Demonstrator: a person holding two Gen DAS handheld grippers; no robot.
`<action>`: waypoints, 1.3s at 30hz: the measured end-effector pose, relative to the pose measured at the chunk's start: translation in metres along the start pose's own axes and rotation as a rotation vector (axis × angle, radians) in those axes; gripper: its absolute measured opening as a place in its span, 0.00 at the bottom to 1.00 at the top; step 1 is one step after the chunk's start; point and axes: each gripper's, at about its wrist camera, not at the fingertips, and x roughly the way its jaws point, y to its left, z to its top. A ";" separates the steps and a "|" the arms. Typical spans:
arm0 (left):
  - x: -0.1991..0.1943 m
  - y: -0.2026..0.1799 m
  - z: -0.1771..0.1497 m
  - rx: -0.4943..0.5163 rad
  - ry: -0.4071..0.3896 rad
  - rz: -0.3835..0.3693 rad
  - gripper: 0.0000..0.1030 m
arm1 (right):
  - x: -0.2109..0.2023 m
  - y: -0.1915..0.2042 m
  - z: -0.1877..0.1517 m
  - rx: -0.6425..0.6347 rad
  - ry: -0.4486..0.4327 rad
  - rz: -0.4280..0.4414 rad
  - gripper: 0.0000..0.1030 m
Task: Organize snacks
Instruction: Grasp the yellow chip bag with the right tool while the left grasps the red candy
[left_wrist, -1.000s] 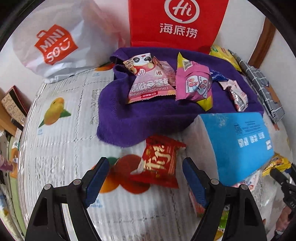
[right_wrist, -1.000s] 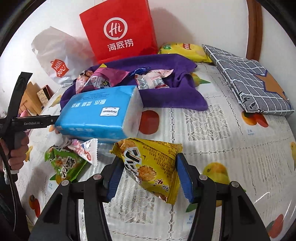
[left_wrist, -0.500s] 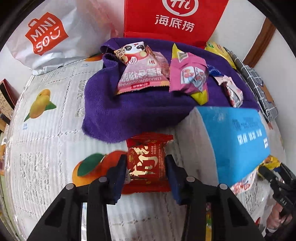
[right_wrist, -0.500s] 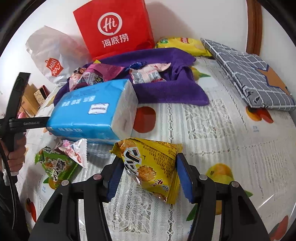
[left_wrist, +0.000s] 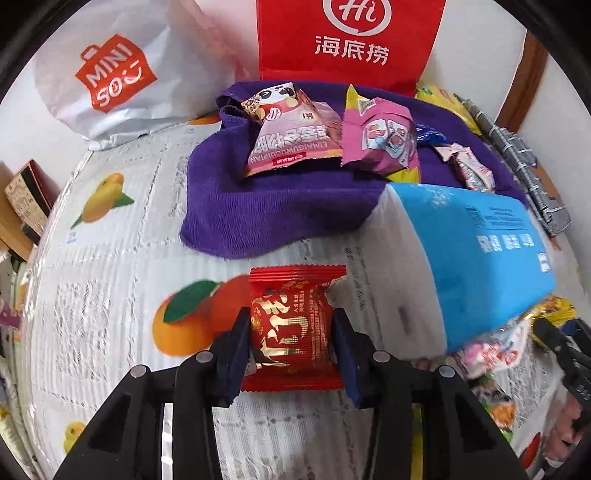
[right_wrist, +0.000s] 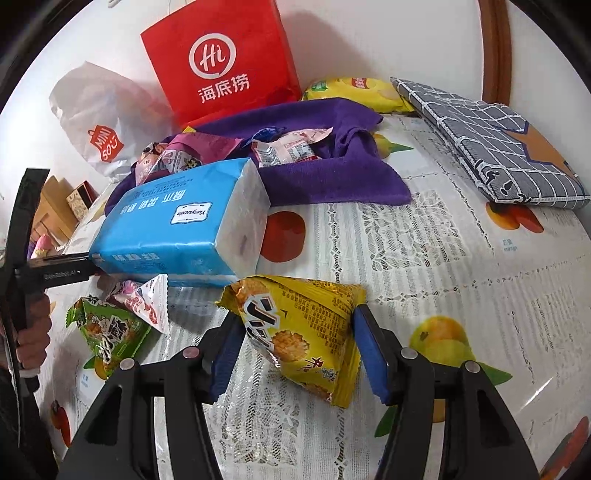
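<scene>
Pinching the red snack packet (left_wrist: 291, 328) by its sides, your left hand-held gripper (left_wrist: 291, 345) has it on the desk (left_wrist: 110, 295), just short of the purple towel (left_wrist: 277, 214) where sorted snacks lie. Your right hand-held gripper (right_wrist: 299, 347) is easing apart around the yellow snack bag (right_wrist: 303, 328), its pads barely touching.

left gripper (left_wrist: 291, 341): tilted down, jaws clamped | right gripper (right_wrist: 299, 345): tilted down, jaws opening, seemingly loose
</scene>
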 end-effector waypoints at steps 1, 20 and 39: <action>-0.002 0.002 -0.004 -0.004 -0.001 -0.007 0.39 | 0.001 0.000 -0.001 0.000 -0.001 -0.005 0.59; -0.023 -0.003 -0.061 -0.063 -0.188 0.112 0.43 | 0.001 -0.002 -0.011 -0.015 -0.045 -0.014 0.60; -0.036 0.011 -0.063 -0.154 -0.159 -0.028 0.39 | -0.005 -0.002 -0.014 -0.015 -0.061 -0.005 0.53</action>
